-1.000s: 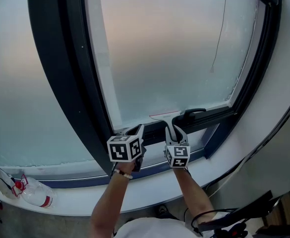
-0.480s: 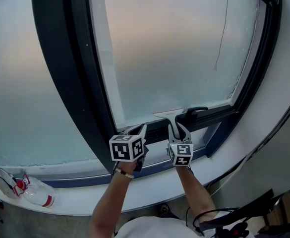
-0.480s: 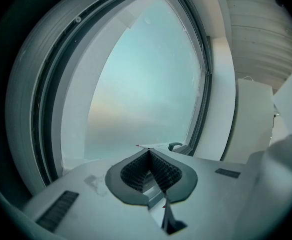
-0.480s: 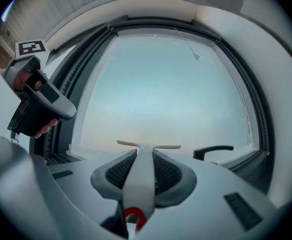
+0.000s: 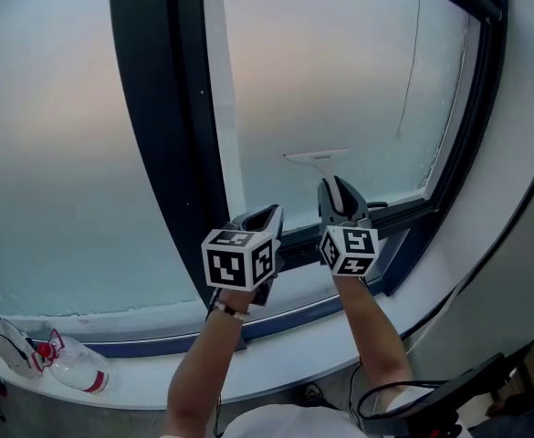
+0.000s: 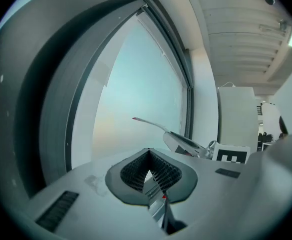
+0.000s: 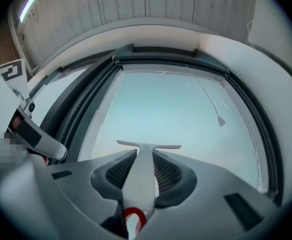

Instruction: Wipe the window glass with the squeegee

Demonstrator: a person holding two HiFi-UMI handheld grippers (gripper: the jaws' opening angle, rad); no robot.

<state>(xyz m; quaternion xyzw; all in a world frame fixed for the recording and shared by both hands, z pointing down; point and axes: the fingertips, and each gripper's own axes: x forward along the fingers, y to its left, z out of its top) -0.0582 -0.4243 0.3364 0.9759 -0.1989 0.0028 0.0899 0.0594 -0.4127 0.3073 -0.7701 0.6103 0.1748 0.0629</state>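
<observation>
Forearms: both of the person's bare forearms [image 5: 198, 372] reach up from the bottom edge of the head view; a band shows at the left wrist
Sill: a pale window sill [image 5: 157, 386] curves below the arms; at its far left a clear plastic bottle [image 5: 70, 368] with a red band lies on its side, well apart from both grippers
Left gripper: the left gripper [image 5: 265, 215] [image 6: 147, 156] is raised beside the right one, in front of the bottom rail of the frame; its jaws are brought together with nothing between the ribbed pads
Right gripper: the right gripper [image 5: 338, 190] [image 7: 142, 170] is held a little higher and tilted up towards the pane; its jaws are clamped on the pale handle of the squeegee, one ribbed pad on each side of it
Squeegee: the squeegee [image 5: 317, 156] [image 7: 148, 146] [image 6: 150, 124] sticks up out of the right jaws; its thin blade lies level across the lower middle of the pane; whether the blade touches the glass I cannot tell
Window glass: the window glass [image 5: 340, 71] [image 7: 175, 109] is hazy and pale blue with a faint warm tint; a thin cord [image 5: 405, 71] hangs down its right part
Frame: a dark window frame [image 5: 162, 117] runs up the left of the pane and along its bottom; another hazy pane lies beyond it to the left
</observation>
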